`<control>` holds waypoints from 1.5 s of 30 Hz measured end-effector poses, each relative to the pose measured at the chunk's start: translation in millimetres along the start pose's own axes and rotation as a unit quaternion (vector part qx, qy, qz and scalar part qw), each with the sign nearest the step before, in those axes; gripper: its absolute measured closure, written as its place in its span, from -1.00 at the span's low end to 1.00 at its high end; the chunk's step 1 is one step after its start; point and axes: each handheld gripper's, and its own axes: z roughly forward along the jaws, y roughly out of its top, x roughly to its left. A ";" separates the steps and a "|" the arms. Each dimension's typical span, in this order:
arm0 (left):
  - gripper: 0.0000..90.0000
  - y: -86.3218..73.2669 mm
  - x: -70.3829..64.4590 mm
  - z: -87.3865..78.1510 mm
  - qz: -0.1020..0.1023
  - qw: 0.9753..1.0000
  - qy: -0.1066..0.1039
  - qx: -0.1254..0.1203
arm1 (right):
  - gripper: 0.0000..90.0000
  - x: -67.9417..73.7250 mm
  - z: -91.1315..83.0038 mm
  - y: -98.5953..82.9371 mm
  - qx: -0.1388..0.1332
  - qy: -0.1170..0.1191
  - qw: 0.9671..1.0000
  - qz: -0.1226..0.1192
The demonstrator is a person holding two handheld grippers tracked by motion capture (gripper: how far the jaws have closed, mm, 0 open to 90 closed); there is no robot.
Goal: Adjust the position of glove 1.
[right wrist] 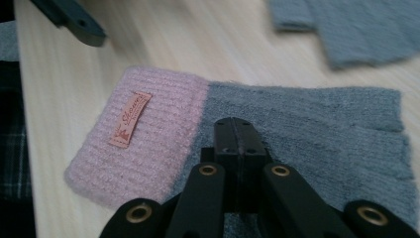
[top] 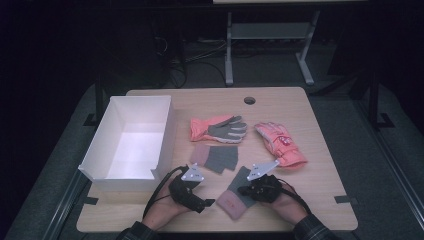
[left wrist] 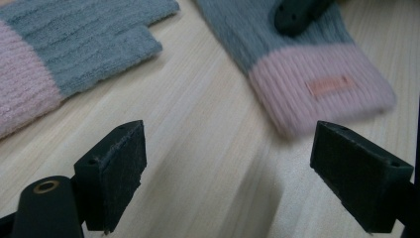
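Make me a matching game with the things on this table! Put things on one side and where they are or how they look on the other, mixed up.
Things:
1. white box
2. left gripper
3. right gripper
4. pink ski glove

Descriptions:
A. jaws closed, over the grey and pink knit glove
B. far right of the table, lying flat
C. at the table's left edge, nothing inside
D. jaws wide apart above bare wood

Pairs: 1-C, 2-D, 3-A, 4-B
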 end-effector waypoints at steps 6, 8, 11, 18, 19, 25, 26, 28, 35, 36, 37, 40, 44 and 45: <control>-0.69 0.7 0.0 0.1 -0.001 1.000 0.001 -0.002 | 1.00 15.8 7.8 9.1 0.005 0.003 1.000 -0.012; -0.68 1.3 0.2 0.1 -0.002 1.000 0.000 -0.004 | 0.94 13.3 3.1 8.1 -0.002 0.005 1.000 -0.012; -0.46 4.4 0.6 -1.9 -0.009 1.000 -0.007 -0.008 | 0.79 6.5 -9.8 5.0 -0.022 -0.002 1.000 0.001; 0.65 20.1 9.9 -0.5 -0.033 0.999 -0.009 -0.007 | 0.14 -12.6 -35.5 -10.5 -0.044 -0.029 0.998 0.033; 0.80 22.4 12.1 0.1 -0.034 0.999 -0.008 -0.003 | 0.02 -14.3 -38.3 -13.4 -0.046 -0.034 0.998 0.039; 0.99 36.0 19.7 6.3 -0.038 0.999 0.018 0.010 | -0.42 -19.8 -52.7 -30.2 -0.045 -0.056 0.996 0.058; 0.99 38.5 21.8 7.2 -0.041 0.999 0.022 0.010 | -0.48 -19.3 -55.3 -32.7 -0.044 -0.059 0.996 0.056; 0.99 45.4 29.8 8.3 -0.047 0.998 0.039 0.007 | -0.55 -18.1 -59.5 -37.7 -0.047 -0.065 0.995 0.059; 0.99 67.1 53.0 17.3 -0.054 0.995 0.082 0.009 | -0.63 -18.5 -73.7 -54.5 -0.061 -0.079 0.992 0.076; 0.99 70.3 57.5 18.4 -0.057 0.994 0.088 0.010 | -0.64 -18.4 -75.5 -56.1 -0.062 -0.083 0.992 0.078; 0.99 73.3 61.9 19.9 -0.061 0.994 0.095 0.009 | -0.64 -18.0 -77.0 -57.5 -0.062 -0.084 0.991 0.080; 0.99 80.8 75.7 25.2 -0.069 0.991 0.112 0.009 | -0.66 -17.9 -80.2 -60.6 -0.069 -0.087 0.991 0.076; 0.99 90.4 90.4 33.1 -0.083 0.988 0.132 0.009 | -0.68 -18.6 -81.9 -63.3 -0.071 -0.089 0.990 0.084; 0.99 92.3 93.4 34.9 -0.086 0.987 0.138 0.009 | -0.68 -19.1 -81.7 -63.6 -0.072 -0.090 0.990 0.085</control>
